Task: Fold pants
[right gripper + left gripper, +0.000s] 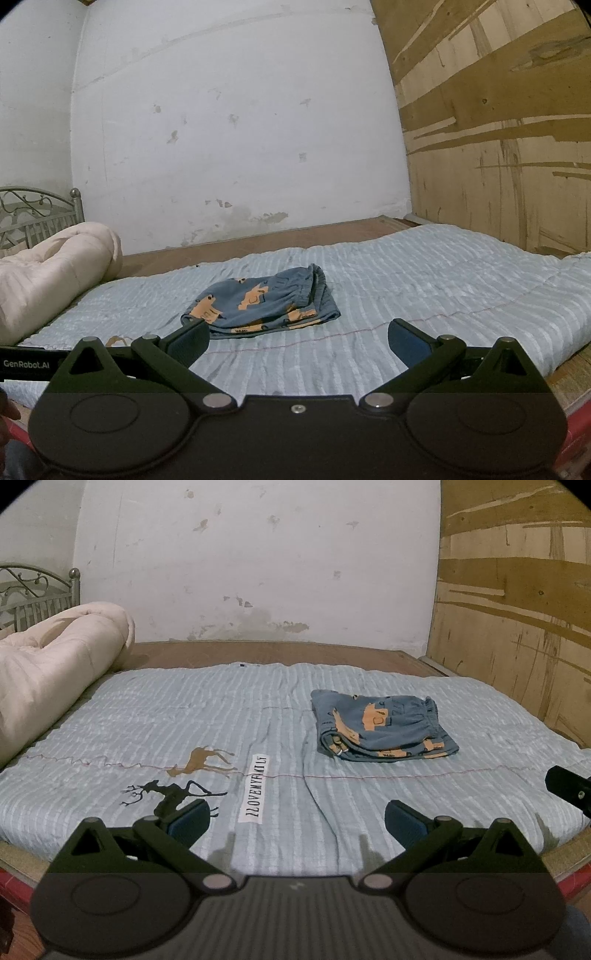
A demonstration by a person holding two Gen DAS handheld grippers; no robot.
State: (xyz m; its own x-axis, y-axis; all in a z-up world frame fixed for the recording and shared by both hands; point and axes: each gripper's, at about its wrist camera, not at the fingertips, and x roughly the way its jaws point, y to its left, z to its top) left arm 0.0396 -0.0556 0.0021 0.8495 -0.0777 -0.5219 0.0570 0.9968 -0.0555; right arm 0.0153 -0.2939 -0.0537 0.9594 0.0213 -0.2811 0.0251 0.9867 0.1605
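The pants [382, 725] are blue with orange prints and lie folded into a small flat bundle on the pale blue striped quilt [258, 716]. In the right wrist view the pants [264, 302] lie just beyond my left finger. My left gripper [297, 821] is open and empty, held back near the bed's front edge, well short of the pants. My right gripper [297, 339] is open and empty, also short of the pants. Part of the right gripper [569, 786] shows at the right edge of the left wrist view.
A rolled cream duvet [55, 672] lies at the left of the bed by a metal headboard [37, 594]. A white wall [258, 554] stands behind and a plywood panel [517, 609] on the right. Deer prints [199, 762] mark the quilt.
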